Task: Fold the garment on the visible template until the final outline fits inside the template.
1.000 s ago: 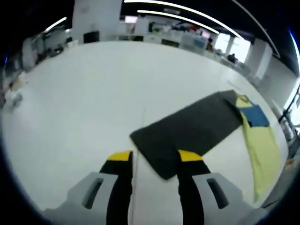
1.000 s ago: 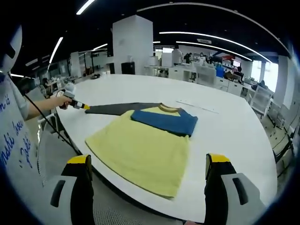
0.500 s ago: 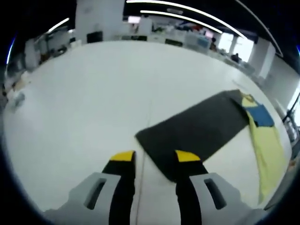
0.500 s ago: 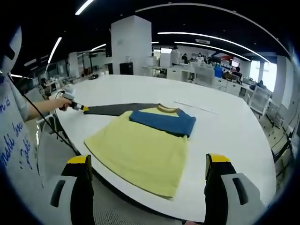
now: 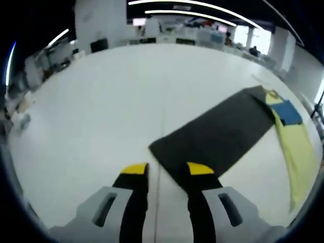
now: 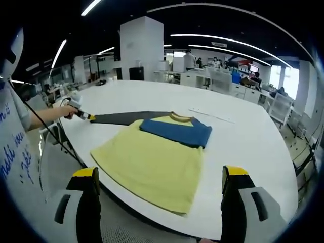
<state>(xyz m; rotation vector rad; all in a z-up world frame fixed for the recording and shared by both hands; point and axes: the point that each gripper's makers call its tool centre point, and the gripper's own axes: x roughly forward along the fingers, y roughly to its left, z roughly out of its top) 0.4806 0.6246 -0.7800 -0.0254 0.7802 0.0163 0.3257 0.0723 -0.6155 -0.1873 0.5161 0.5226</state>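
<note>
Item: yellow cloth T-shirt w/ one blue and one dark grey long sleeve (image 6: 152,162), lying flat on the large round white table (image 6: 243,136), hem near the table edge closest to the right-hand view. Blue sleeve (image 6: 177,130) is already folded across the chest. Dark grey sleeve (image 5: 217,136) is extended straight out to the side, flat on the table, not yet folded. No template outline can be made out in either view.

Left hand-held gripper (image 5: 161,169): at the cuff end of the grey sleeve, jaws slightly parted, one yellow-tipped jaw overlapping the cuff corner, the other on bare table beside it. Not clamped on cloth as far as can be seen. In the right gripper view, the same tool (image 6: 81,112) sits at the sleeve tip, held by the person's hand (image 6: 65,110).

Right hand-held gripper (image 6: 159,174): jaws wide apart, empty, held off the table edge near the hem, well apart from the shirt.

Change over the last second: left gripper view has closed in on the cuff and the jaw gap has narrowed a little; shirt and sleeve unmoved; right side static.

Assessment: approach to the cuff grasp is under way. Est. early stage, grey sleeve and body folds outstanding. Risk: pinching only the cuff corner, cloth slipping when lifted.
</note>
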